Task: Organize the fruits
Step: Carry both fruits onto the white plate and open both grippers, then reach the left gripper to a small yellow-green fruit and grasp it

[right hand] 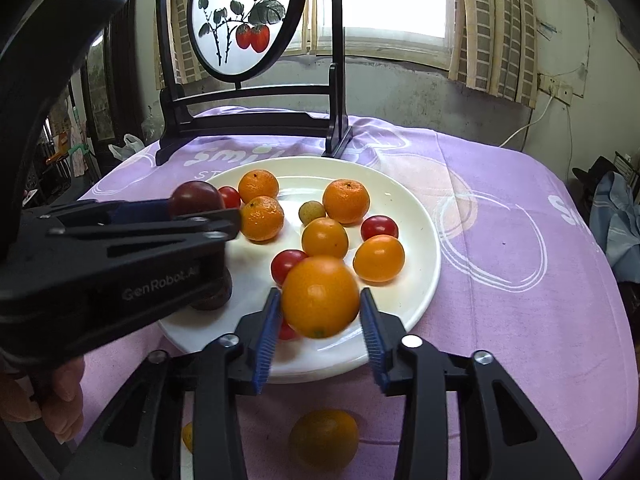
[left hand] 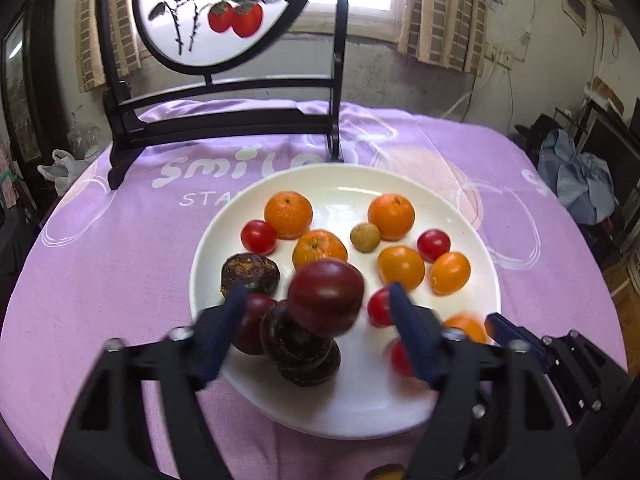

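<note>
Purple cloth (left hand: 120, 248) covers the bench, and a white plate (left hand: 472, 240) of fruit sits on it before a painted screen (left hand: 216, 8). Left tongs (left hand: 320, 312) stand spread above the plate's near side, with a dark red plum (left hand: 326, 298) between them; whether they touch it I cannot tell. Right tongs (right hand: 320, 316) hold an orange (right hand: 320, 296) over the plate's near edge, pads at its sides. Another orange fruit (right hand: 324, 438) lies on the cloth below.
</note>
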Motion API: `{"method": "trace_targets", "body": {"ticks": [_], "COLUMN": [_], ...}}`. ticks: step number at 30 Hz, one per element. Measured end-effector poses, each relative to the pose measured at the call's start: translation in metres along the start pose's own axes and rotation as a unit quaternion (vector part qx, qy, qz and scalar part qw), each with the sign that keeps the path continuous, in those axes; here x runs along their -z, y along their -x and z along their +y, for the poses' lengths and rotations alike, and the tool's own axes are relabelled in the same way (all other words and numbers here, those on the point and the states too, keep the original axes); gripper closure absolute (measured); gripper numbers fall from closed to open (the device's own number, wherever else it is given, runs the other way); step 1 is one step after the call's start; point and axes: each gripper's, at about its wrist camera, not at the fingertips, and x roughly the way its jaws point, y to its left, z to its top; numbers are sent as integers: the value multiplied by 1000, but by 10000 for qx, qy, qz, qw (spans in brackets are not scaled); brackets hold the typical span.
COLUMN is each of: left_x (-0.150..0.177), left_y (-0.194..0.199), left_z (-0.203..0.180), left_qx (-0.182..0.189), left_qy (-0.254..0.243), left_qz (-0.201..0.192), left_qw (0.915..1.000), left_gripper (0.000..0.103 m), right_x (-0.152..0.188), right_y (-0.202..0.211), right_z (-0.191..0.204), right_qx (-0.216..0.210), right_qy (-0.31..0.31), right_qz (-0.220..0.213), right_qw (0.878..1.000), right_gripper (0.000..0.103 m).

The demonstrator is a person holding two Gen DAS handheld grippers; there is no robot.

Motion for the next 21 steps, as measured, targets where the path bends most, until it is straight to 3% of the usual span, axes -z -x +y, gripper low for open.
{"method": "trace_targets", "body": {"ticks": [11, 21], "left_x": [8, 47], "left_y": [25, 46], "left_z": [-5, 4], "left_qx": [-30, 56], "left_qy": [-181, -28], "left_qz": [-144, 37], "left_qw": [9997, 10000], "left_gripper": [29, 26], "right_x": [10, 44], "right_y": [21, 54], "right_z": [-9, -13], "right_qx": [-42, 122], "right_qy": [-147, -137], "right_qz": [30, 79], "right_qw": [9999, 9998], "right_gripper": [53, 43]}}
